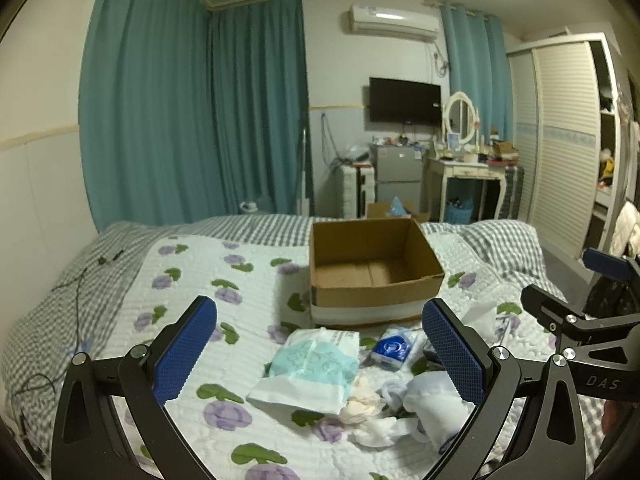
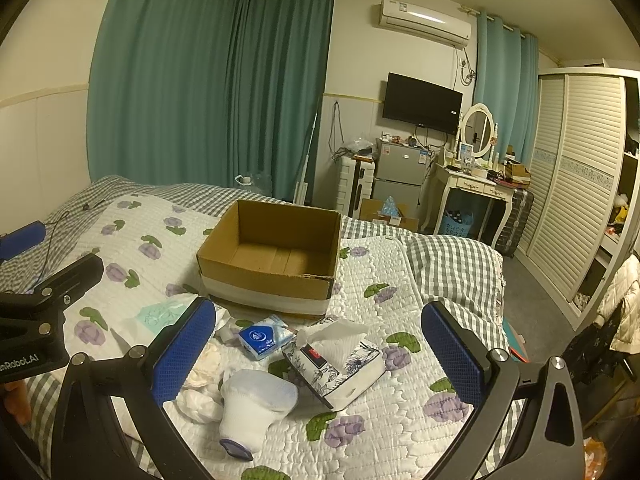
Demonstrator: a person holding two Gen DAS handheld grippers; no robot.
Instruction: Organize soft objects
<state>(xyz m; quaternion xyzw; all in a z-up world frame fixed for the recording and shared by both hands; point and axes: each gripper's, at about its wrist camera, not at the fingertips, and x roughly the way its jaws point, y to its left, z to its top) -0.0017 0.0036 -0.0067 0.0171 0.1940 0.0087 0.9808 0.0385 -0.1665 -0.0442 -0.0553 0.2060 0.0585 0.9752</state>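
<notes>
An open, empty cardboard box [image 1: 372, 264] [image 2: 276, 256] stands on the flowered bedspread. In front of it lie soft items: a white and teal plastic pack [image 1: 312, 368] [image 2: 156, 314], a small blue tissue pack [image 1: 394, 348] [image 2: 264, 336], a floral tissue box [image 2: 340, 360] with a tissue sticking out, white and blue socks [image 2: 252, 408] [image 1: 432, 400] and crumpled pale cloths [image 1: 364, 404] [image 2: 204, 364]. My left gripper [image 1: 320, 352] is open and empty above the teal pack. My right gripper [image 2: 320, 356] is open and empty above the tissue box and socks.
The bed [image 2: 452, 268] has a grey checked sheet and a black cable [image 1: 72, 280] at its left. Beyond the foot stand a small fridge [image 2: 400, 176], a dressing table [image 2: 472, 188], a wardrobe [image 2: 576, 184] and green curtains [image 2: 208, 80].
</notes>
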